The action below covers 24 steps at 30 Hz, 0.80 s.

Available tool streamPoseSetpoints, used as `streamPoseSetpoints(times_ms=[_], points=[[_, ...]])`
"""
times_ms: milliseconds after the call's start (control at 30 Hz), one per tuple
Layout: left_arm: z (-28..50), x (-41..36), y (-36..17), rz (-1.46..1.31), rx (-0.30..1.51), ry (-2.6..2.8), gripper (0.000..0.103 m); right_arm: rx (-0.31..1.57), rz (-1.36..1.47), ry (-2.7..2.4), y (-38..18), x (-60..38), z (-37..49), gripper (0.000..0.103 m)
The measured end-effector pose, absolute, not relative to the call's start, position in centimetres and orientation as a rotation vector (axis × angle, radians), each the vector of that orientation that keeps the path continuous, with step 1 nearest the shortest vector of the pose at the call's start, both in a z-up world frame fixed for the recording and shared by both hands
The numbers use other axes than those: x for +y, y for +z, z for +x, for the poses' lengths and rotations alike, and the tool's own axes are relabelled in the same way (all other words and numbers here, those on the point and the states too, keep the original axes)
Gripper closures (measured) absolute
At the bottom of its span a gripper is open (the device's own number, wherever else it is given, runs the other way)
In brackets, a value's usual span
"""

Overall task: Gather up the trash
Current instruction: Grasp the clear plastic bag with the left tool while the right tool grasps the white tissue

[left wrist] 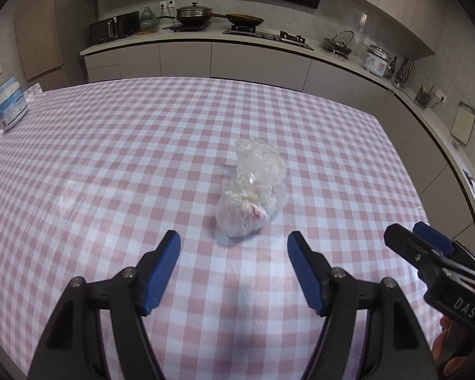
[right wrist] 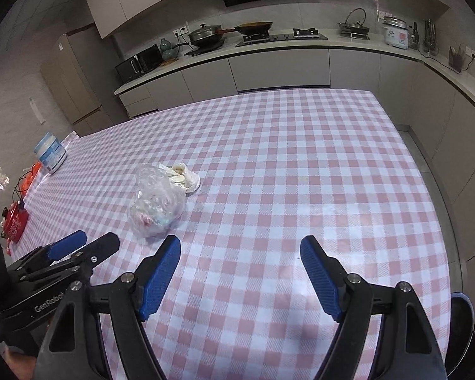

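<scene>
At the far left edge of the left wrist view a white tub with a blue label (left wrist: 9, 107) stands on the checked tablecloth (left wrist: 110, 158); its print is too blurred to read. In the right wrist view the same tub sits at middle left, and below it lies a small red item (right wrist: 14, 223) with a white pattern, no legible words.

Just right of centre in the left wrist view lies the clear plastic bag of trash (left wrist: 253, 193), tied or bunched at its upper end, resting on the cloth. A loose crumpled tissue (right wrist: 183, 175) touches the bag's upper right side in the right wrist view; it looks as if it is still to be gathered.

The left gripper (left wrist: 234, 243) hangs with its blue pads spread wide, nothing between them, the bag just beyond the tips. The right gripper (right wrist: 240, 247) is likewise spread wide and empty, with the bag off its left pad.

Judging from this, most trash is bagged, but the bag is not yet picked up.

Readable writing: "DAS" at lower right of the left view, "GenRobot" at lower left of the right view.
</scene>
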<state>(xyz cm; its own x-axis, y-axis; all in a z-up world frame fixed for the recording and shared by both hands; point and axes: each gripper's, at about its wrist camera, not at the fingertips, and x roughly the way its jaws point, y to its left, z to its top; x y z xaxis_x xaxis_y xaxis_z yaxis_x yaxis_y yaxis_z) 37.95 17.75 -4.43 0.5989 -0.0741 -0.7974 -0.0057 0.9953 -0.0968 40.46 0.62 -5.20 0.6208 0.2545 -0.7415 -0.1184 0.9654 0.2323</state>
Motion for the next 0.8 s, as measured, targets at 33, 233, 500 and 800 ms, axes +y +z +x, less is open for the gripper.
streamPoseSetpoints(times_ms=[33, 233, 500, 800], points=[[38.3, 17.6, -4.6, -0.088, 0.93, -0.044, 0.032, 0.881, 0.168, 0.209, -5.5, 0.8, 40.8, 0.023], [40.6, 17.0, -6.0, -0.059, 0.953, -0.079, 0.032, 0.911, 0.164, 0.162, -7.3, 1.6, 43.3, 0.023], [42.4, 15.9, -6.9, -0.031, 0.967, -0.123, 0.032, 0.948, 0.193, 0.107, -9.5, 1.6, 47.1, 0.023], [42.5, 17.5, -7.3, -0.06, 0.937, -0.16, 0.049, 0.946, 0.192, 0.122, -9.6, 3.0, 49.1, 0.023]])
